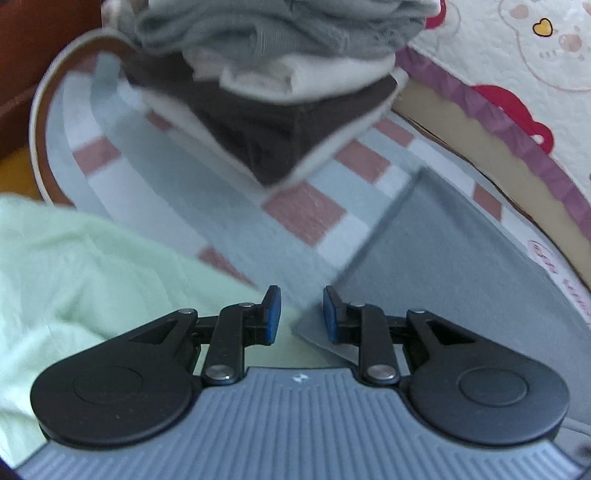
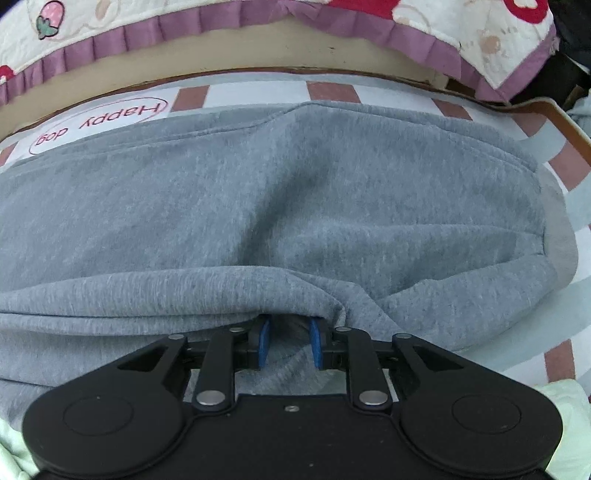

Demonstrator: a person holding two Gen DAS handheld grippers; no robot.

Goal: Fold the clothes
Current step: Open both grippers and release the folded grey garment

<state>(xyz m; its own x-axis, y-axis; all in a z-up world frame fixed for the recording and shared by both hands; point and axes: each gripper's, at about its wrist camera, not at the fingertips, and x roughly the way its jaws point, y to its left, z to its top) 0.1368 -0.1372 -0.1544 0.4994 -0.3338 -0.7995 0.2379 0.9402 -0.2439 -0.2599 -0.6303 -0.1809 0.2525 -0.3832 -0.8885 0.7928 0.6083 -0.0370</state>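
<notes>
left tool (image 1: 301, 314): released, nothing between pads, above corner of grey garment (image 1: 461, 266) | right tool (image 2: 289, 341): parted, fold of grey cloth between pads, grip unclear | garment spread on checked desk (image 1: 306, 214) | folded stack (image 1: 273, 85) behind

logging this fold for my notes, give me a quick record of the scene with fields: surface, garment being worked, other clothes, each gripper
surface: checked cloth in pale blue, white and dusty pink
garment: grey sweatshirt spread flat, near edge bunched in a fold
stack: folded clothes, grey on top, white and dark brown beneath
other cloth: pale green fabric at the near left
left gripper: jaws apart, nothing between the pads, above the grey corner
right gripper: tips tucked under the grey fold, fabric between the pads, grip unclear
backdrop: quilt with purple frill
</notes>
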